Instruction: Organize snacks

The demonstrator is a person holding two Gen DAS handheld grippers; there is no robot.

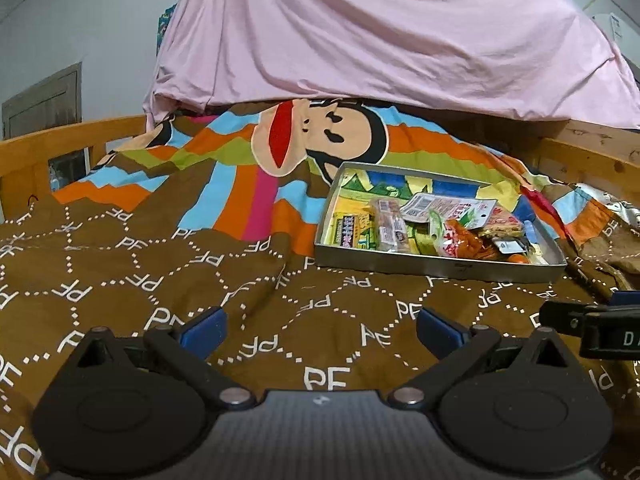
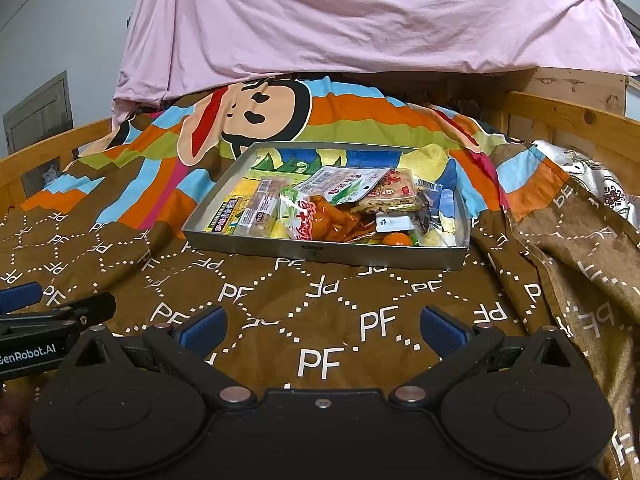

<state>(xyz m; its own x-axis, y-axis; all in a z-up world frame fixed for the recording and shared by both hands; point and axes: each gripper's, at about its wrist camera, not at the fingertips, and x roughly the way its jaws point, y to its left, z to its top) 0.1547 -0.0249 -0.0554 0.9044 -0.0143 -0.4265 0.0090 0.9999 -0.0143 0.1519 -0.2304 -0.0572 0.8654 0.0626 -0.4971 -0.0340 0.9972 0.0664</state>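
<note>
Both tongs, left (image 1: 320, 330) and right (image 2: 322, 330), hung apart and empty over the bed, short of the metal tray (image 2: 320, 250) heaped with snack packets (image 2: 344, 204), light, crinkly, slippery-looking things probably best pinched by a sealed edge.

Matt metal tray (image 2: 320, 249) (glossy wrappers (image 2: 338, 184)) on cloth quilt (image 2: 280, 304).

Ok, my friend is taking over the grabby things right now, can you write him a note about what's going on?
Left gripper: open, holding nothing, over the brown blanket.
Right gripper: open, holding nothing, facing the tray.
Snacks: all piled in the metal tray on the bed, mostly bunched toward its right half. On top sit a white packet, an orange packet and a brown bar.
Done: no loose snacks show on the blanket.
Left: the pile looks jumbled, so it probably needs sorting into neat rows. Neither gripper touches the tray yet.
</note>
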